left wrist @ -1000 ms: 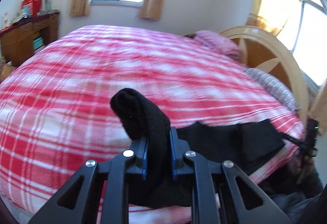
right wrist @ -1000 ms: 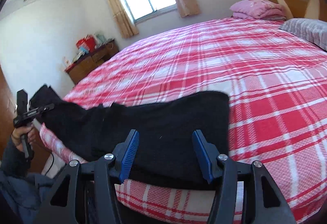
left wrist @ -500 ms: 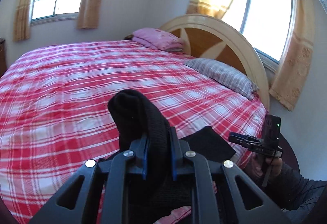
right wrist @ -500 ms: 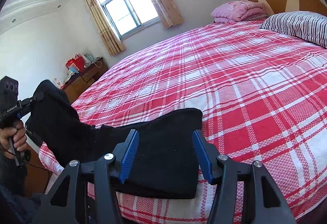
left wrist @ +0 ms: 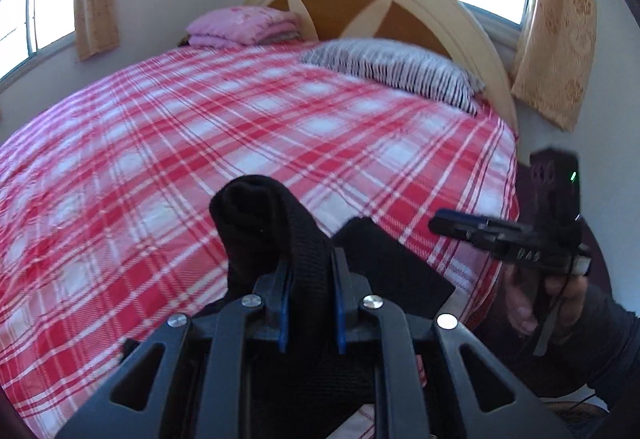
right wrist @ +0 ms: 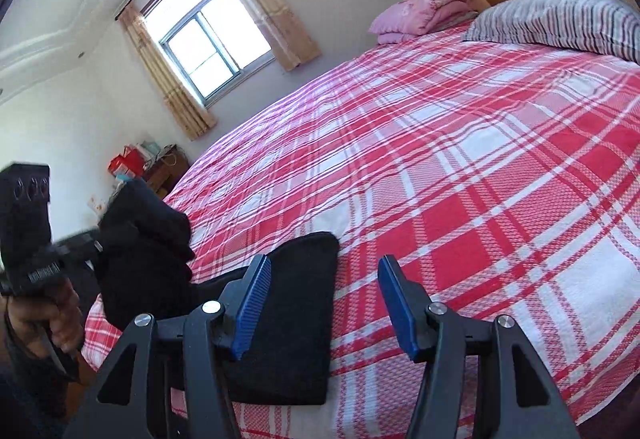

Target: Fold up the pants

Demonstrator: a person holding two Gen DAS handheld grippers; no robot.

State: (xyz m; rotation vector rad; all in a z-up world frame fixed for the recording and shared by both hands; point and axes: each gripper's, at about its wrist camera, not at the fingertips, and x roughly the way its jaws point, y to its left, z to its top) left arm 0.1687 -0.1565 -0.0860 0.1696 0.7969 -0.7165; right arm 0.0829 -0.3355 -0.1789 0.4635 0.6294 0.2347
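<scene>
Since a second ago the left gripper has swung across the bed toward the headboard end, dragging its end of the pants with it; the right gripper has shifted only a little and the strip of black cloth between the two has shortened.

Left gripper pinches a bunched end of the pants, knit bulging above the pads at 11 o'clock in its own view; held raised, I judge, so this end can be laid over the other for the fold.

Right gripper stands spread and empty; its left pad sits over the flat end of the pants, its right pad over bare bedspread; probably waiting to pin or square that end.

Pants lie at the near edge of the bed, long axis along that edge; in the right wrist view from 6 o'clock out to 9 o'clock, flat end toward the striped pillow, lifted end at the left gripper.
</scene>
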